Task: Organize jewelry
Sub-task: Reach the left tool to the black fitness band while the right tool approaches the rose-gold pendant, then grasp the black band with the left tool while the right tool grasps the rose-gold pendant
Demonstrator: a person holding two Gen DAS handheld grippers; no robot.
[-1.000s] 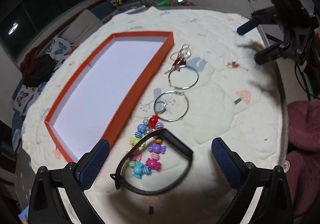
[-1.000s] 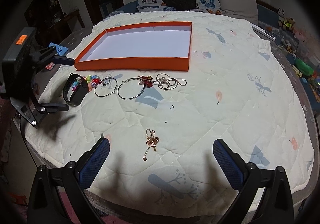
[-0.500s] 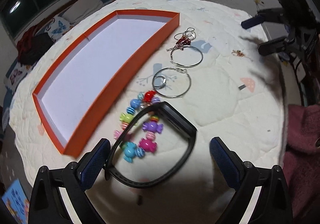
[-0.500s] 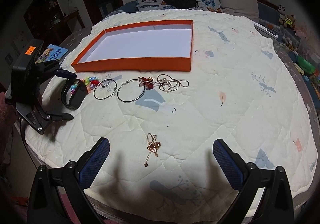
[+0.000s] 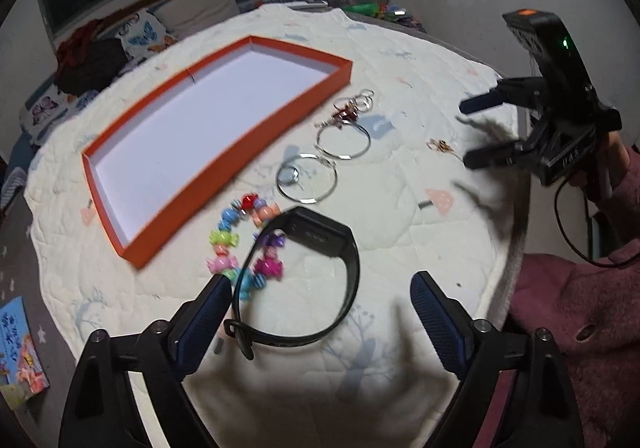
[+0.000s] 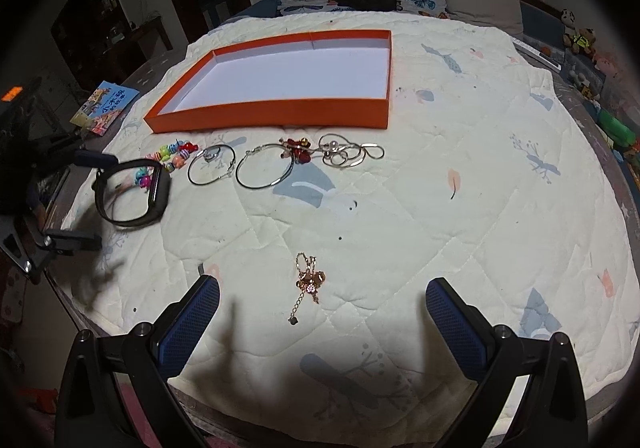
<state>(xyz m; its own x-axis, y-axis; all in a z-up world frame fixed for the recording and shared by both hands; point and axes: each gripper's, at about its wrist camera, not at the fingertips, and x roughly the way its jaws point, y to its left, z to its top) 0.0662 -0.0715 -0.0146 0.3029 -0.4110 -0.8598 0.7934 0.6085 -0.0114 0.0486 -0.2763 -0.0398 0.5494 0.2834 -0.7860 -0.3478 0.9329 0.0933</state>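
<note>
While the left gripper [image 5: 320, 312] has drawn in over the black wristband [image 5: 320, 280], its jaws have just been narrowing, though they stand apart and press on nothing. That reads as the start of a first pick, since the orange tray [image 5: 240, 152] holds nothing. The band's near loop lies between the fingers, brushing the left one. The right gripper [image 6: 322, 316] hangs open above the gold bracelet [image 6: 308, 280].

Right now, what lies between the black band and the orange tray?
The candy-bead bracelet lies there, partly under the black band's near edge, just short of the orange tray. The left wrist view shows it best; the right wrist view agrees.
</note>
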